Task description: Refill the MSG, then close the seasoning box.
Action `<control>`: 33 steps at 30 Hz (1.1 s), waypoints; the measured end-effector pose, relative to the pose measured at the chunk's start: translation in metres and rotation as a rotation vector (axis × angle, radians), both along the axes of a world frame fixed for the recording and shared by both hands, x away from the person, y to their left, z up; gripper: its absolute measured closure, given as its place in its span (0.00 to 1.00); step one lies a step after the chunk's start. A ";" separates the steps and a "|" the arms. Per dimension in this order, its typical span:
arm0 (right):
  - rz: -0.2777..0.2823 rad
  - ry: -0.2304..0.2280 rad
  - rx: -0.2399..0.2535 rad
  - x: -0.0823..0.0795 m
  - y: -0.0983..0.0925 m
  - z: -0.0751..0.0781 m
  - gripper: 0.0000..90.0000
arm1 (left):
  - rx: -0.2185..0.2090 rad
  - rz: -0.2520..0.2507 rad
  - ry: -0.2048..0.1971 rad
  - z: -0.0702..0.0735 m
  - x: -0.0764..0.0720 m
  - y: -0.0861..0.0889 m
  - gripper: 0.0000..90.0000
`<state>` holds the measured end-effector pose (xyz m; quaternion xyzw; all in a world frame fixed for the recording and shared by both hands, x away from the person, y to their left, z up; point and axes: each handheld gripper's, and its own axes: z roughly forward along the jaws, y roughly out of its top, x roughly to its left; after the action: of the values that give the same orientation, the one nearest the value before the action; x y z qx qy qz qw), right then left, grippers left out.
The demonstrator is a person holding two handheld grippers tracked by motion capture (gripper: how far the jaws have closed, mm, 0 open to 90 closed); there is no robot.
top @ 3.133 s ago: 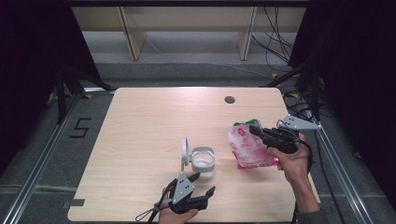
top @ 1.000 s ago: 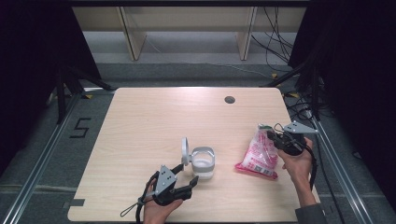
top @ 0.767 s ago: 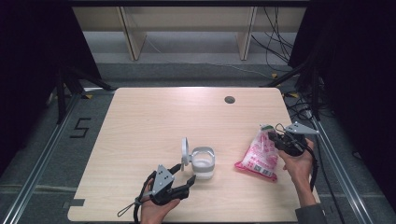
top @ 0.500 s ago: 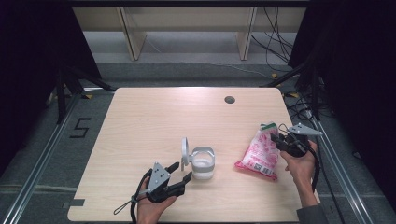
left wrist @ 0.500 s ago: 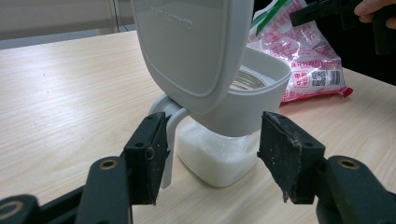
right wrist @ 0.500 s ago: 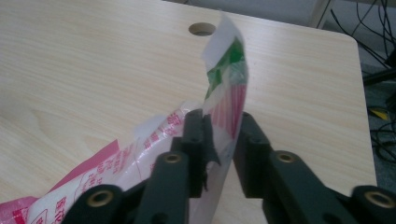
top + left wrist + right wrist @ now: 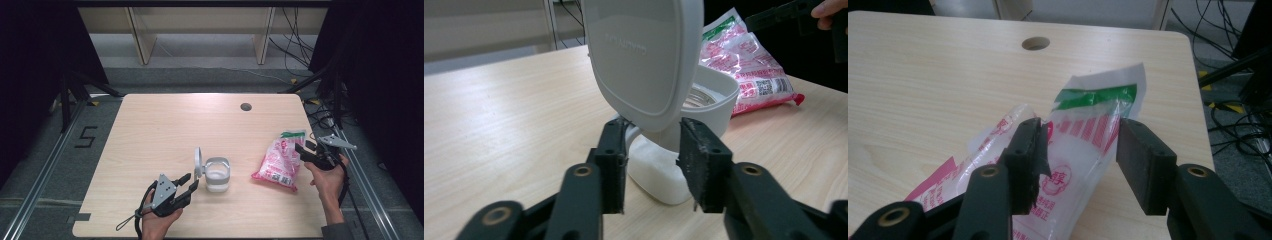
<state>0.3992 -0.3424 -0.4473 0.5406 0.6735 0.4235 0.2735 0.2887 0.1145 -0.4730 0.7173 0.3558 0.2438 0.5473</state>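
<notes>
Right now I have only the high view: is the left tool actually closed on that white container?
Observer: No. The left tool is open, its jaws either side of the white container's hinge below the raised lid.
Operator: Anything inside it?
Observer: The rim hides most of the inside; I can't tell.
Operator: And the right tool?
Observer: The right tool is open, jaws straddling the bag's top end near the green stripe.

Light wood table (image 7: 165,125), round cable hole (image 7: 245,106) near its far edge. Grey floor beyond, pale shelf legs (image 7: 140,35) at the back. Black cables (image 7: 295,35) piled far right. Floor marking "5" (image 7: 86,137) left of table.
</notes>
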 end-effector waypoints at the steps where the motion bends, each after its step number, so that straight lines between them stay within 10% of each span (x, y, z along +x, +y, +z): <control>1: 0.021 -0.014 -0.002 0.000 -0.003 0.001 0.58 | 0.017 -0.004 -0.018 0.001 0.000 0.002 0.76; 12: 0.016 -0.047 0.035 -0.013 -0.002 0.006 0.56 | 0.020 0.026 -0.051 0.005 0.004 0.009 0.94; 33: 0.222 0.005 -0.003 -0.041 0.049 -0.002 0.52 | 0.062 0.023 -0.042 0.011 0.011 0.009 0.99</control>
<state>0.3577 -0.2937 -0.4492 0.4635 0.7303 0.4489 0.2242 0.2994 0.1239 -0.4616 0.7244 0.3449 0.2758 0.5293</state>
